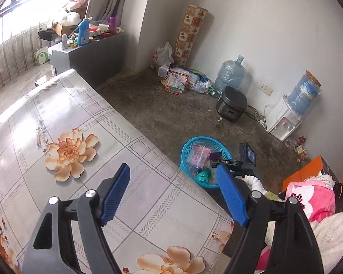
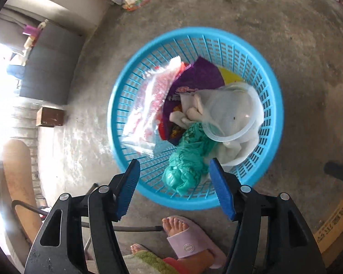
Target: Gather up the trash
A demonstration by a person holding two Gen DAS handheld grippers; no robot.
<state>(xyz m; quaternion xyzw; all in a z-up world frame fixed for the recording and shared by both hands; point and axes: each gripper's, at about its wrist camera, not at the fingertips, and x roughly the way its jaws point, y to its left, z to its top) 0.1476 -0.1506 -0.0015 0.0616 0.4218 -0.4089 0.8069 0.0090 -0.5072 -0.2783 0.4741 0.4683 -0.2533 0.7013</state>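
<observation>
A blue plastic basket stands on the concrete floor, directly below my right gripper. In it lie a clear bag with red print, a purple wrapper, a clear plastic cup, white tissue and a crumpled teal bag. The right gripper's jaws stand open above the basket's near rim, with nothing in their grip. My left gripper hangs open and empty over the floral tablecloth near the table's edge. In that view the basket sits on the floor beyond the edge.
A person's foot in a lilac slipper is just in front of the basket. A wooden block lies to the left. Along the wall are a litter pile, a water jug, a rice cooker and a water dispenser.
</observation>
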